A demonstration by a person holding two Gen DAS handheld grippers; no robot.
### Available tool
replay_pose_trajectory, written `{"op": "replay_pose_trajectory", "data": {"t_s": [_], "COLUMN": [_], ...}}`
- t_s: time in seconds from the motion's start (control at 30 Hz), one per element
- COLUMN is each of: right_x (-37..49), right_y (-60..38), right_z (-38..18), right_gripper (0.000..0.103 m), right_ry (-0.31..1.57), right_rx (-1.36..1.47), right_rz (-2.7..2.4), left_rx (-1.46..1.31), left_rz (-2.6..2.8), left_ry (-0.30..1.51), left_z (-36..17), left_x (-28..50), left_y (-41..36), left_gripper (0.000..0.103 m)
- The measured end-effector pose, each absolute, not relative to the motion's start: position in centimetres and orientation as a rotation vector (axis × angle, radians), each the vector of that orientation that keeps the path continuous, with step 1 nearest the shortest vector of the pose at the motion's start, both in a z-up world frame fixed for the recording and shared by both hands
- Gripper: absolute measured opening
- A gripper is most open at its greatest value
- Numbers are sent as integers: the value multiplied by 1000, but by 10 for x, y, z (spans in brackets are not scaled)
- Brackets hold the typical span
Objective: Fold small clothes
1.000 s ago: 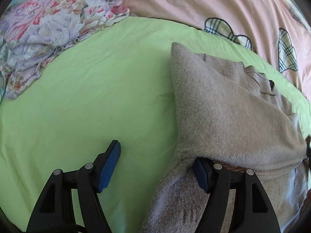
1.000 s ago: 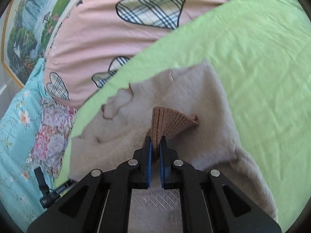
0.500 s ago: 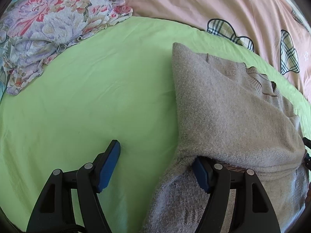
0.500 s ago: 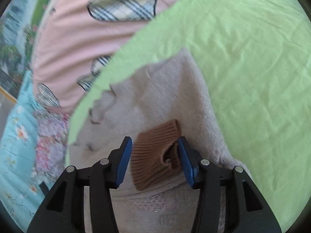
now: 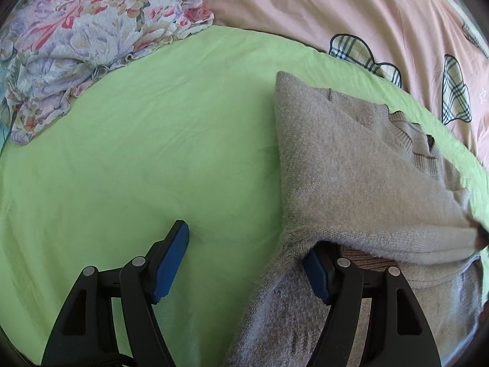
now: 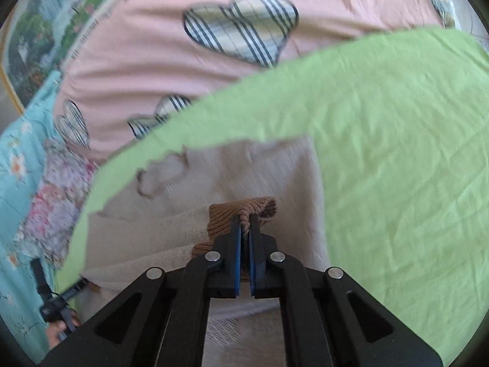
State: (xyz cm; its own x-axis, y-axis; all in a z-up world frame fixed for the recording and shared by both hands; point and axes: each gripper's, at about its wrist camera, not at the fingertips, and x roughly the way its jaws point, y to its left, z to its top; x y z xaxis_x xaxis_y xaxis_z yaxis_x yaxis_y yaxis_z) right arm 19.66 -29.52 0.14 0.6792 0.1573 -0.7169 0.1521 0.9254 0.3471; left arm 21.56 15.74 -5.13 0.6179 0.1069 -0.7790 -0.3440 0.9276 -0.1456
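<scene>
A small beige knit sweater lies on a green sheet, with one sleeve folded across its body. My left gripper is open; its right finger sits under the folded sleeve at the sweater's left edge, its left finger over bare sheet. In the right wrist view the sweater lies ahead, collar to the left. My right gripper is shut on the brown ribbed cuff of the sleeve, above the sweater's body.
A pink duvet with plaid hearts borders the sheet at the back. A crumpled floral cloth lies at the back left. Green sheet extends to the right of the sweater. A framed picture stands far left.
My right gripper opened around the brown cuff half a second ago and has now shut on it again. The left gripper has stayed open in the same place.
</scene>
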Motion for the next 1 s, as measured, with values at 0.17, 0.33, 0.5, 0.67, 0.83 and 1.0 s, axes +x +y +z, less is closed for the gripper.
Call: {"op": "replay_pose_trajectory", "data": {"t_s": [0.17, 0.33, 0.5, 0.67, 0.83, 1.0], "right_x": [186, 184, 187, 188, 184, 190], "right_y": [-297, -299, -294, -291, -282, -285], "right_z": [-7, -6, -8, -8, 17, -6], "right_gripper": [5, 5, 5, 5, 5, 6], "right_ry": [849, 848, 860, 858, 752, 883], "right_rx": [378, 358, 356, 379, 337, 275], "right_rz": [-11, 1, 3, 9, 45, -63], "left_rx": [-244, -338, -371, -338, -287, -251], "left_rz": [199, -5, -8, -4, 38, 64], "left_ry": [932, 912, 936, 1005, 932, 935], "left_z": [-47, -28, -20, -41, -33, -42], "left_x": [216, 206, 247, 296, 292, 292], "left_y": [152, 160, 167, 160, 149, 147], "left_gripper": [71, 73, 84, 28, 9, 11]}}
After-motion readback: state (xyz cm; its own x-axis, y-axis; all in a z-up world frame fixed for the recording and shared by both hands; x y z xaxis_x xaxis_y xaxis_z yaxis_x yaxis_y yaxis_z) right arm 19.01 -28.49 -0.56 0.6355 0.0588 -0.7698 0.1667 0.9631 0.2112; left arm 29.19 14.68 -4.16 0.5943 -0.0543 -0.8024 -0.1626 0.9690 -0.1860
